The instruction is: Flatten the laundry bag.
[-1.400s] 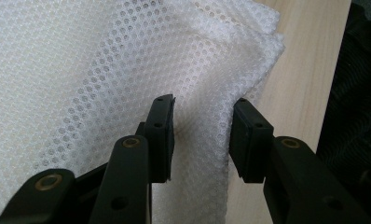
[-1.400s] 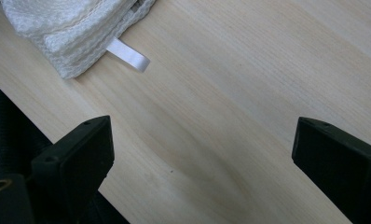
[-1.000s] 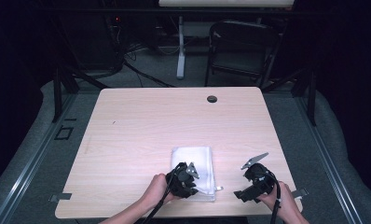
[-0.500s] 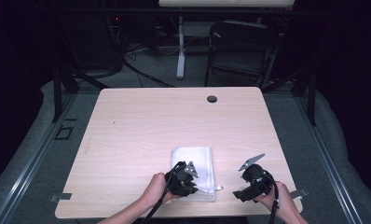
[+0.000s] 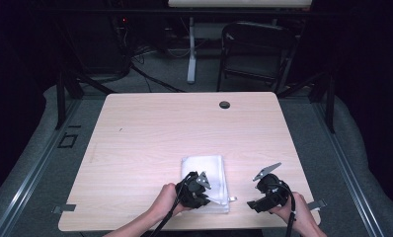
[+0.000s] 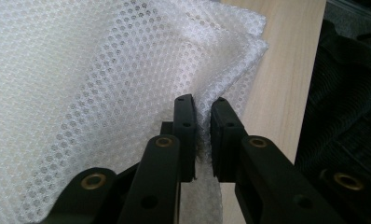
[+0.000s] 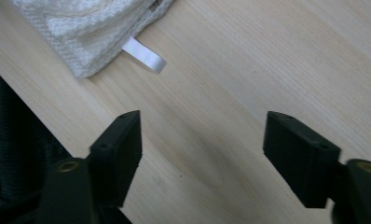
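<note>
Left tongs (image 6: pixel 201 135) have just been closing and pinch the white mesh cloth (image 5: pixel 204 170) at its five-o'clock corner, probably to lift it; right tongs (image 7: pixel 202 154), just been narrowing, gape empty over the desk (image 5: pixel 184 128).

Left gripper (image 5: pixel 207 190) low near the table's front edge, jaws just closed to a narrow pinch; right gripper (image 7: pixel 202 154) well apart, jaws wide but just narrowing, nothing between them.

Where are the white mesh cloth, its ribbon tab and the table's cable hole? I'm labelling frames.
white mesh cloth (image 6: pixel 90 74), left gripper view, on its open weave.
ribbon tab (image 7: pixel 145 55), right gripper view, mid-loop.
cable hole (image 5: pixel 224 104), high view, on its dark centre.
</note>
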`<action>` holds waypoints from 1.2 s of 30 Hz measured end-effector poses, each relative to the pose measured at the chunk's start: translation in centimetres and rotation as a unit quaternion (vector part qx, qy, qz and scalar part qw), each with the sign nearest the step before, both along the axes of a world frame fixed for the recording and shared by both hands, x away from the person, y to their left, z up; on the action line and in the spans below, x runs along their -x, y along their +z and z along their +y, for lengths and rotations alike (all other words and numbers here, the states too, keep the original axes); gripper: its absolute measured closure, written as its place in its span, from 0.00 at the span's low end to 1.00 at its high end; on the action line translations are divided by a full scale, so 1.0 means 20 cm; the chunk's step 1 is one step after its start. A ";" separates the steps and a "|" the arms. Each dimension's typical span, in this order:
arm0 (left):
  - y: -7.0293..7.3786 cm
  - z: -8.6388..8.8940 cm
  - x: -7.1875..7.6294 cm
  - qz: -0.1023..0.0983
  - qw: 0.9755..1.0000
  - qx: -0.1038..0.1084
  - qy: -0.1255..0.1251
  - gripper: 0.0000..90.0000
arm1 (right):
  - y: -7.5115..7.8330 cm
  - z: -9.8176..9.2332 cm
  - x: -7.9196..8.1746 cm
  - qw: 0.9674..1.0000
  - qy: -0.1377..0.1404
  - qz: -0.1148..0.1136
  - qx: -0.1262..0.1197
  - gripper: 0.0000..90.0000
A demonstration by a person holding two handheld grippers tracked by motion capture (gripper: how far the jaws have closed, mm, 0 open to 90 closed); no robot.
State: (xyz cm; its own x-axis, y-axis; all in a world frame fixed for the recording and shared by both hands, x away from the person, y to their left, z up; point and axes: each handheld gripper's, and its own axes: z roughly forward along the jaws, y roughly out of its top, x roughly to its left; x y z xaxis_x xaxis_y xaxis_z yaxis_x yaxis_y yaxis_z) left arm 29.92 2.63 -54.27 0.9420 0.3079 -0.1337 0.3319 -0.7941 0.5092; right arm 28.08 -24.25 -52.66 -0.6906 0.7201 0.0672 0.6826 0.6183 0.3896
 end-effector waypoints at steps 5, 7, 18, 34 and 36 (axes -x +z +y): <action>0.02 0.01 0.00 -0.008 1.000 0.017 0.006 0.95 | 0.00 0.05 0.02 1.000 0.013 -0.011 -0.021 0.58; 0.02 0.02 0.01 -0.013 1.000 0.021 0.006 0.95 | 0.01 0.08 0.01 0.999 0.029 -0.015 -0.015 0.67; 0.04 0.04 0.01 -0.019 0.999 0.039 0.011 0.96 | 0.00 0.26 0.02 0.996 0.072 -0.035 -0.036 1.00; 0.06 0.06 0.01 -0.029 0.999 0.044 0.014 0.96 | -0.13 0.39 -0.06 0.995 0.089 -0.012 -0.043 1.00; 0.06 0.06 0.01 -0.033 0.998 0.045 0.017 0.96 | -0.15 0.40 -0.07 0.995 0.091 -0.009 -0.045 1.00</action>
